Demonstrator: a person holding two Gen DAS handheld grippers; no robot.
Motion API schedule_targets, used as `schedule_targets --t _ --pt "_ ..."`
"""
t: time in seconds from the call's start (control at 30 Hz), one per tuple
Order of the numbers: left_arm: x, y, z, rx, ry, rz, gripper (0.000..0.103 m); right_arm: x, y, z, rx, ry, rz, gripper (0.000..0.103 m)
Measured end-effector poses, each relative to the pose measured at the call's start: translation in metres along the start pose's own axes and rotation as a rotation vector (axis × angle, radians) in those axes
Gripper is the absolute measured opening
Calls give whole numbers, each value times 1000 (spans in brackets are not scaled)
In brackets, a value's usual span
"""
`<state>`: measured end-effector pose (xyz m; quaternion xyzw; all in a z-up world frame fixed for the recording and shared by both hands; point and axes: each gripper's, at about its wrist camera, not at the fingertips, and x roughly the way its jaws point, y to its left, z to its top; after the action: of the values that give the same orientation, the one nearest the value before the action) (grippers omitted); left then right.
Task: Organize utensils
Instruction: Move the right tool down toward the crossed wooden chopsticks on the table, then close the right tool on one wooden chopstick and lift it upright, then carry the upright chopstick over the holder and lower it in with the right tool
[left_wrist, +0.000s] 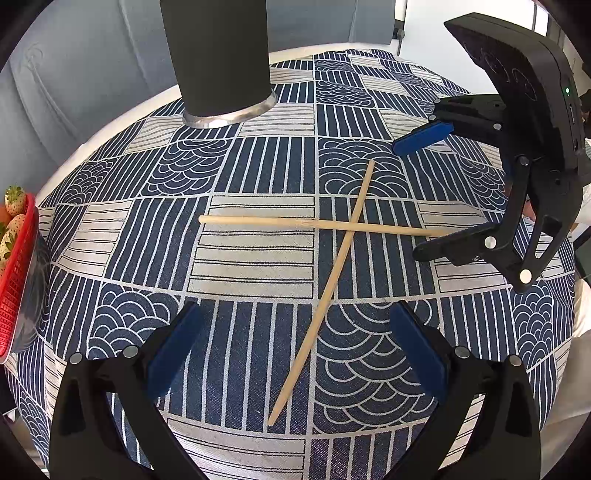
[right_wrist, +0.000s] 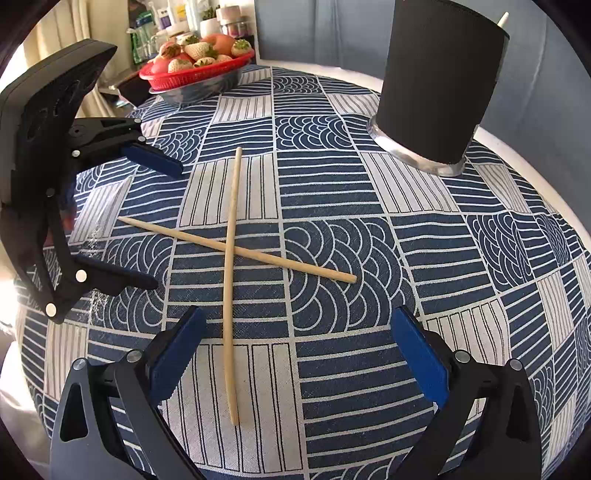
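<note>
Home dining corner.
Patterned blue-and-white tablecloth (right_wrist: 332, 206) over a round table; red basket of strawberries (right_wrist: 195, 72) at its far edge; bottles and jars on a shelf (right_wrist: 177, 18) behind; curtain (right_wrist: 70, 22) by the window.

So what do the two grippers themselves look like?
Both match: the left gripper and right gripper have black plastic frames with silver rivets and flat blue pads on the fingers. Seen from outside, the right gripper carries a black box with a green light.
</note>
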<state>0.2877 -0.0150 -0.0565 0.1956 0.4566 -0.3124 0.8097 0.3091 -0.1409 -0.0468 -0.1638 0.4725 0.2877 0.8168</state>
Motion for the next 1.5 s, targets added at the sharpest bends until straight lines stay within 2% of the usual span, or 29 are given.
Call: schedule_targets --t 0.07,0.1,0.13,0.17,0.2,0.27,0.4,0.47,0.77,0.87,1.17,1.5 --pt "0 -1 1 4 13 -3 96 -1 1 0 -8 0 14 90" --pt "-3 -3 2 22 5 -18 81 -5 3 -1 -25 -9 25 76" --pt "-8 -7 2 50 -14 -40 38 -10 5 -1 -32 -16 33 40" --pt "-12 -11 3 61 -12 -56 8 -13 4 -2 -23 -5 46 8" --pt "-12 -14 3 64 2 -60 4 -14 2 -4 -8 6 58 5" --pt "-14 -21 0 86 7 -38 4 -19 0 -11 -5 5 69 5" --pt "-15 0 -6 -107 -11 -125 5 -24 -19 -20 104 2 132 4" --pt "-15 7 -10 -175 -25 -143 5 -25 -25 -23 131 -9 155 5" --pt "-34 31 -22 -314 -75 -92 5 -42 -40 -25 187 -79 177 5" --pt "-49 41 -19 -332 -111 -53 5 -51 -51 -22 227 -122 173 5" --pt "-95 71 -3 -410 -238 -7 5 -84 -72 -4 256 -227 184 5" --pt "-133 81 34 -403 -345 14 5 -124 -88 19 287 -383 220 5"
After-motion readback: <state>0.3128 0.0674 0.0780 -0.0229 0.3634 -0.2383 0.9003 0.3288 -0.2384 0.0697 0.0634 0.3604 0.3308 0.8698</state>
